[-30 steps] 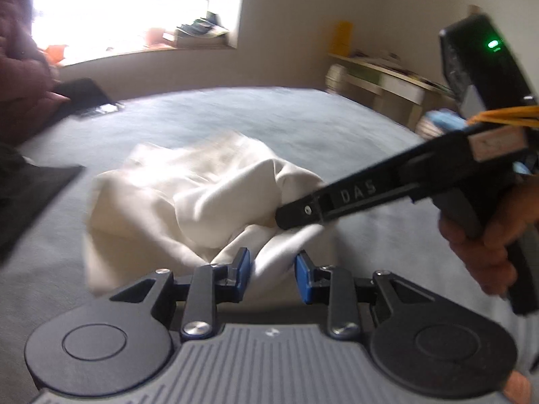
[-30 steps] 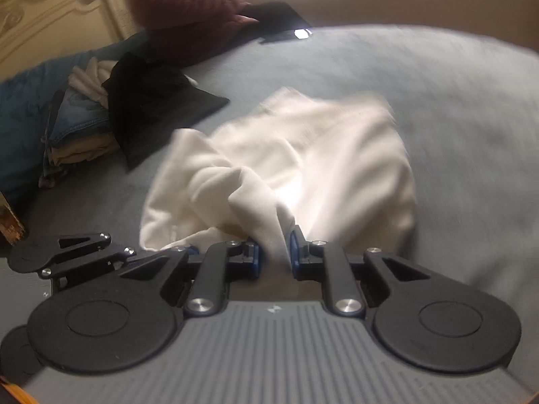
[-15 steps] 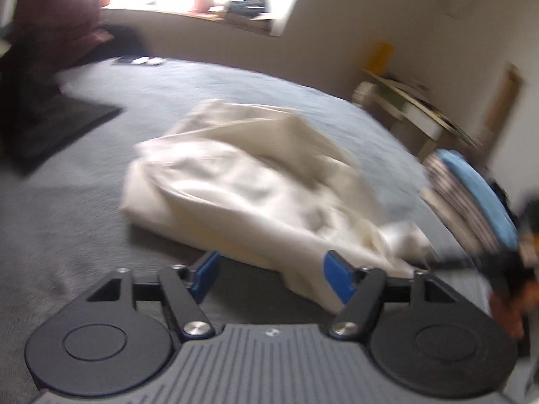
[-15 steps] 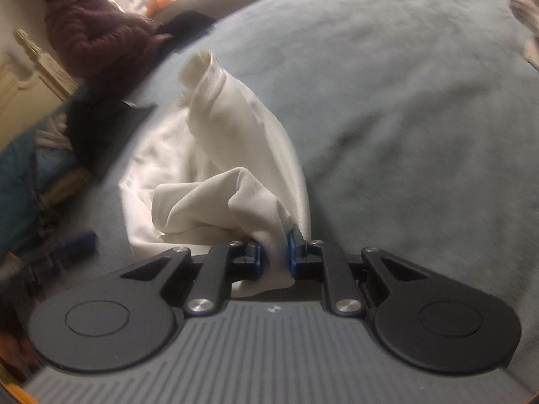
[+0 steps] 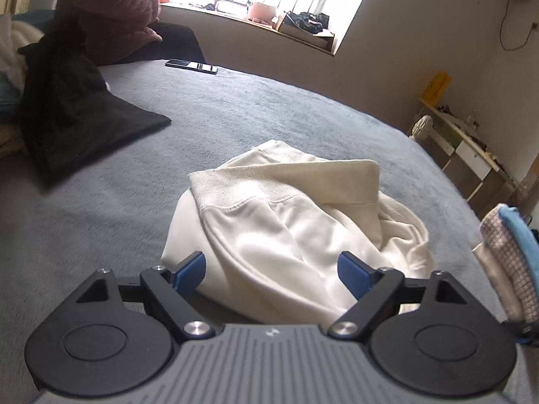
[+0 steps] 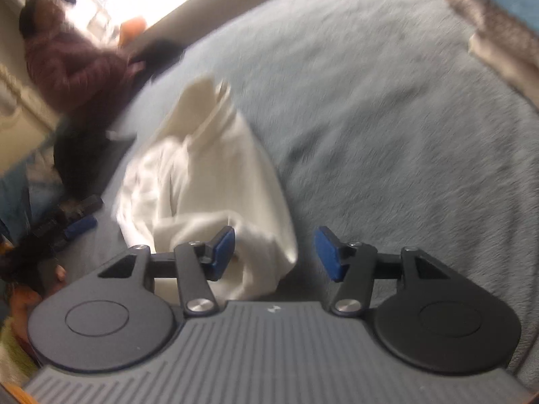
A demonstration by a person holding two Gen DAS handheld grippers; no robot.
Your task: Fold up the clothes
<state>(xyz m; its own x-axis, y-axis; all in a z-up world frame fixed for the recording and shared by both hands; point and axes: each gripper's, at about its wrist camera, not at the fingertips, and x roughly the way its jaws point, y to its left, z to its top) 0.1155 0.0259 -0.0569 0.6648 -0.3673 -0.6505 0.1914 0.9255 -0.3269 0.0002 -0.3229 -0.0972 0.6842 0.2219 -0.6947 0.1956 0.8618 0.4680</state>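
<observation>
A cream sweatshirt [image 5: 286,222] lies bunched on the grey bed cover [image 5: 235,118], its ribbed hem turned up at the far side. My left gripper [image 5: 273,274] hovers over its near edge, jaws wide and still opening, the blue pads clear of the cloth. In the right wrist view the same cream sweatshirt [image 6: 209,175] lies in a heap to the left. My right gripper [image 6: 274,249] is opening too; cloth sits beside its left pad, the pads no longer pinch it. The left gripper [image 6: 67,222] shows blurred at the far left there.
A black garment [image 5: 77,124] lies at the left of the bed, beside a seated person in a maroon jacket [image 5: 111,10]. A phone [image 5: 191,66] rests near the far edge. A stack of folded clothes [image 5: 512,262] sits at the right. A desk [image 5: 465,141] stands by the wall.
Both grippers let go of the cream sweatshirt and their jaws spread apart. The garment dropped from a lifted bunch into a heap on the bed. Both views swung sideways.
</observation>
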